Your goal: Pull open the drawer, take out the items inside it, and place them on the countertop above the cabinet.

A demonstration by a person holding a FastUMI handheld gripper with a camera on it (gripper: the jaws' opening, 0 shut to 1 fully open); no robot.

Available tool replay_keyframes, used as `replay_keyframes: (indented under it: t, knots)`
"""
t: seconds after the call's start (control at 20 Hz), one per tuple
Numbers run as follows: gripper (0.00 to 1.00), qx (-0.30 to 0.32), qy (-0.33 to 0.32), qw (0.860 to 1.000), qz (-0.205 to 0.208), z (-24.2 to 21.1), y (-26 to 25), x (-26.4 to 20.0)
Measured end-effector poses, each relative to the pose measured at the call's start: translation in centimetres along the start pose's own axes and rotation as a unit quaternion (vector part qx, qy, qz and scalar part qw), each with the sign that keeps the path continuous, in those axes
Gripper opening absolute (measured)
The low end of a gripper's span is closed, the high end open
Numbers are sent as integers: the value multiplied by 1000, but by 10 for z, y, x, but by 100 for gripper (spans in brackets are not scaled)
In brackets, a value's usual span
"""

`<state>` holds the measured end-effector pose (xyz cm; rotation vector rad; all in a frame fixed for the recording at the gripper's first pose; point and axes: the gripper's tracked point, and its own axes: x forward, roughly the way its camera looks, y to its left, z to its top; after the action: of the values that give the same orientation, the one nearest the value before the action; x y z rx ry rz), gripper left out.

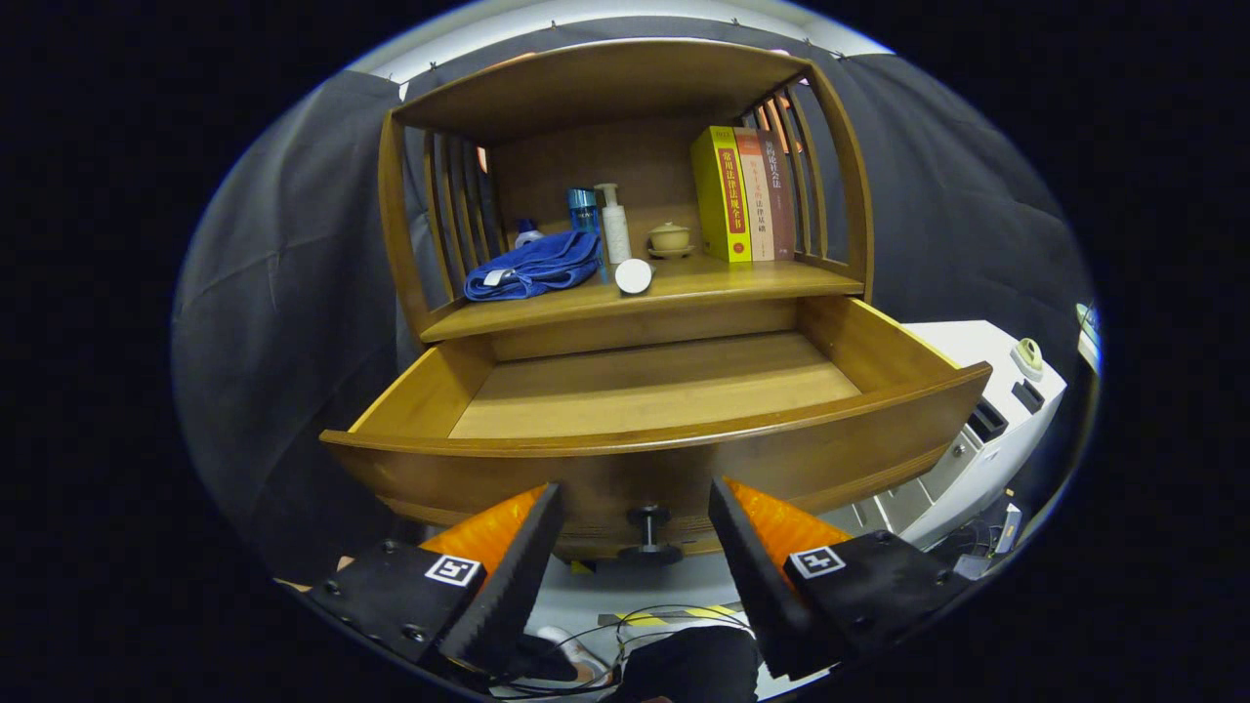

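Here, drawer (654, 391) open, gripper (635, 517) jaws apart

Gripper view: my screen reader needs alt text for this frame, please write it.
A wooden drawer stands pulled open and looks empty, with the open gripper just before its front, fingers either side of the knob without touching. On the countertop above lie a blue towel, bottles, a teacup and three books.
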<state>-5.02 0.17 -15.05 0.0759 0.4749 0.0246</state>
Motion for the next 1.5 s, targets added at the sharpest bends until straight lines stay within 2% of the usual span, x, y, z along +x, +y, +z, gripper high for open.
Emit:
replay_keyframes:
  t: [0.55,0.75,1.5]
  knots:
    - [98,22,-6,1000,-1,1,-3,15]
    - [98,9,-16,1000,-8,10,-5,22]
    - [99,11,-32,999,-10,62,-6,103]
